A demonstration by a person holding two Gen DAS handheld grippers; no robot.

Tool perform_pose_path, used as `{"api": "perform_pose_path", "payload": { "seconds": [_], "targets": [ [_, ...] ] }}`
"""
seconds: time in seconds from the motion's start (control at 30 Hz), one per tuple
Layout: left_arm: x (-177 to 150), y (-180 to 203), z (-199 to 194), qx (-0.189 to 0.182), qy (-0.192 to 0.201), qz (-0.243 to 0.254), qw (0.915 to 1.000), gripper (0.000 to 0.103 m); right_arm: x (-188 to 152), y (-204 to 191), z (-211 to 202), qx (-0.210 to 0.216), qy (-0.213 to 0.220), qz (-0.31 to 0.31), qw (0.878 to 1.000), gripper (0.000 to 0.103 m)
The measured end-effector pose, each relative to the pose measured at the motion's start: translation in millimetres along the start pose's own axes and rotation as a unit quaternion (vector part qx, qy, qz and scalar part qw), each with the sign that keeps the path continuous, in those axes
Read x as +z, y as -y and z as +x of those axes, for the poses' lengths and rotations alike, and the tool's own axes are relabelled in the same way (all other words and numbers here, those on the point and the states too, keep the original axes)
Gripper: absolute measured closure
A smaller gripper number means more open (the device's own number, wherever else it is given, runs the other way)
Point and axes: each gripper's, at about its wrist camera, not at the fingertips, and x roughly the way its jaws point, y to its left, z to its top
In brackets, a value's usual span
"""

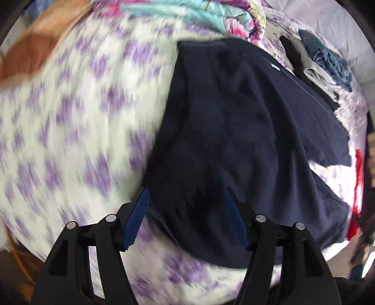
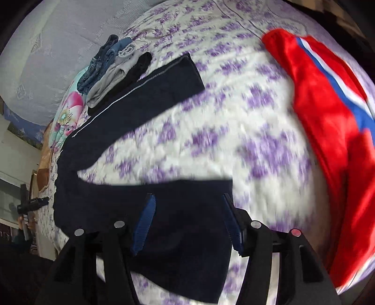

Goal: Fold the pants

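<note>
Navy-blue soft fabric pants (image 1: 234,131) are being laid out flat on the bed with the white sheet printed with purple flowers (image 1: 70,117), and no fold is being seen in them yet. In the right wrist view the two legs are being spread apart in an open V, one leg reaching far toward the stack, the other lying just below the right gripper (image 2: 187,218). So the task is being judged as only at its start: the legs are not yet being brought together, and the folding across is left too.

The left gripper (image 1: 185,211) is being held above the waist part of the pants with its blue pads apart, gripping nothing. The right gripper is being held likewise wide apart over the near leg.

A small stack of folded clothes, denim, grey and black (image 2: 114,68), is being kept near the far leg. A bright red fleece garment with a blue and white stripe (image 2: 328,122) is lying well apart on the sheet. A floral quilt in pink and turquoise (image 1: 187,14) is being seen at the bed's edge.
</note>
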Motion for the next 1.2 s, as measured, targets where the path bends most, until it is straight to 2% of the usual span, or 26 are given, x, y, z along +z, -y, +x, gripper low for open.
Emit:
{"api": "perform_pose_path", "payload": {
  "seconds": [0.1, 0.2, 0.33, 0.47, 0.5, 0.57, 0.6, 0.63, 0.7, 0.83, 0.97, 1.13, 1.2],
  "targets": [
    [-50, -10, 10, -0.048, 0.003, -0.050, 0.9976, 0.039, -60, 16, -22, 0.017, 0.019, 0.047, 0.999, 0.045],
    [-81, -7, 24, -0.084, 0.006, -0.076, 0.9936, 0.039, -100, 21, -33, 0.045, 0.032, 0.073, 0.996, 0.045],
    [-100, -2, 37, -0.109, 0.025, -0.094, 0.9892, 0.033, -118, 24, -18, 0.067, 0.027, 0.085, 0.994, 0.045],
    [-115, -3, 32, -0.134, 0.038, -0.108, 0.9844, 0.032, -125, 35, 0, 0.096, 0.030, 0.129, 0.987, 0.046],
    [-120, -5, 30, -0.139, 0.044, -0.109, 0.9832, 0.032, -128, 39, 1, 0.113, 0.039, 0.142, 0.983, 0.049],
    [-127, -12, 30, -0.151, 0.052, -0.130, 0.9785, 0.032, -130, 44, 5, 0.149, 0.069, 0.166, 0.972, 0.066],
    [-132, -19, 29, -0.162, 0.055, -0.143, 0.9749, 0.032, -129, 47, 8, 0.158, 0.078, 0.178, 0.968, 0.083],
    [-134, -24, 30, -0.170, 0.056, -0.156, 0.9713, 0.032, -128, 47, 12, 0.166, 0.082, 0.186, 0.965, 0.091],
    [-138, -28, 32, -0.182, 0.061, -0.176, 0.9655, 0.032, -125, 42, 12, 0.156, 0.081, 0.174, 0.969, 0.092],
    [-137, -28, 31, -0.196, 0.075, -0.181, 0.9610, 0.030, -108, 29, -20, 0.176, 0.100, 0.138, 0.970, 0.092],
    [-120, -43, 34, -0.208, 0.096, -0.206, 0.9513, 0.029, -91, 18, -30, 0.159, 0.084, 0.103, 0.978, 0.092],
    [-90, -53, 49, -0.223, 0.097, -0.225, 0.9437, 0.029, -89, 20, -27, 0.154, 0.082, 0.116, 0.978, 0.092],
    [-80, -53, 48, -0.225, 0.112, -0.231, 0.9400, 0.031, -89, 22, -26, 0.151, 0.080, 0.121, 0.978, 0.092]
  ]
}}
